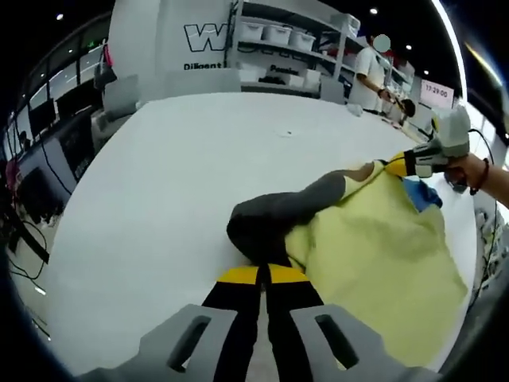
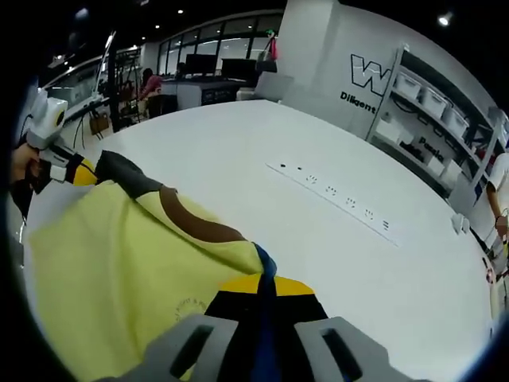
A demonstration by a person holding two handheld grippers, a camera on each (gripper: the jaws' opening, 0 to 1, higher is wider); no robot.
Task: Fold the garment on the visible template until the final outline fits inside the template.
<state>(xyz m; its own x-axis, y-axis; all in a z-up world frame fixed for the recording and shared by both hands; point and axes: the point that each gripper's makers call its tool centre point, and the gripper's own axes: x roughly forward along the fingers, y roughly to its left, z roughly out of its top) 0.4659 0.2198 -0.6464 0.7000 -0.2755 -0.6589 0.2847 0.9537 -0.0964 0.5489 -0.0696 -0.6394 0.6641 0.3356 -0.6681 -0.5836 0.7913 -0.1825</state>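
Holding the yellow garment (image 1: pixel 374 263) by two separate points, the person has it lifted and bunched over the white table (image 1: pixel 183 183), and most of the risk lies in that double grip. The left gripper (image 1: pixel 262 274) has its yellow-tipped jaws drawn together on the dark grey sleeve (image 1: pixel 270 219), which hangs in a rounded lump just beyond the jaw tips. The right gripper (image 2: pixel 262 286) is likewise closed, pinching the garment's edge where a blue patch (image 2: pixel 266 263) shows near a brown band (image 2: pixel 199 223); in the left gripper view it appears at the garment's far side (image 1: pixel 413 163), held by a hand (image 1: pixel 477 171).

Relative to the garment, the table lies bare on the far side, with a row of small marks (image 2: pixel 334 191) well apart from the cloth. No template outline can be made out beneath or beside the garment in either view, so whether the fabric sits over it cannot be told.

Several things could go wrong from here. The sleeve is thick and rolled, so a pinch on it may catch a single layer and slip once the cloth is pulled taut. If the two grippers move apart unevenly, the body would likely twist instead of laying flat, leaving a crooked outline. Since the yellow fabric reaches toward the table's near edge, a careless drop could let part of it slide off and out of the workspace
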